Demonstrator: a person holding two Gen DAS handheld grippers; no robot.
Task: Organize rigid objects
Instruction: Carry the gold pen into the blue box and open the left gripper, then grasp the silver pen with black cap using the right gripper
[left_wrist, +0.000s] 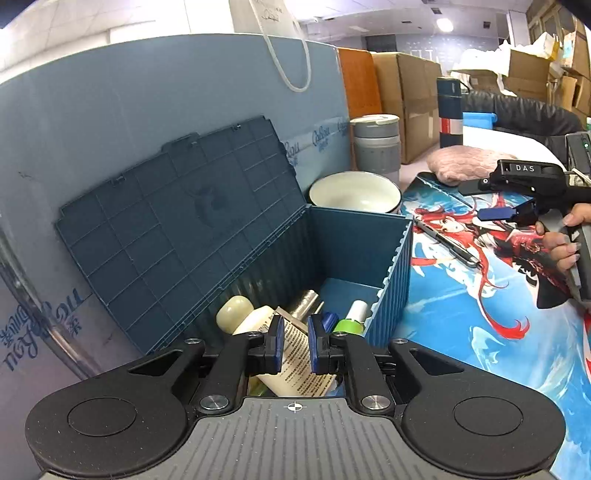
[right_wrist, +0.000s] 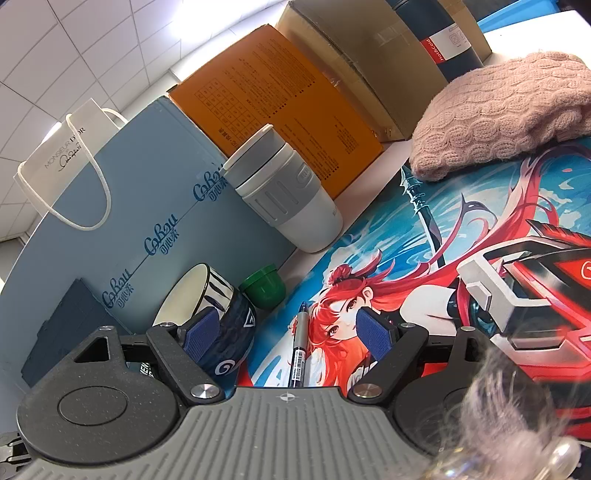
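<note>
Right wrist view showed a grey pen (right_wrist: 300, 347) lying on the anime desk mat (right_wrist: 461, 236), between the right gripper's (right_wrist: 291, 338) spread fingers. At nine o'clock, the left gripper (left_wrist: 295, 343) hovered, narrowly parted and empty, over the open blue plastic box (left_wrist: 354, 236).

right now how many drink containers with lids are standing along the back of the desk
2. A grey lidded plastic tumbler stands beside the orange box, behind the white-lined bowl. A tall dark blue flask with a red-and-white label stands further right, behind the pink knitted hat. Others may be hidden.
</note>
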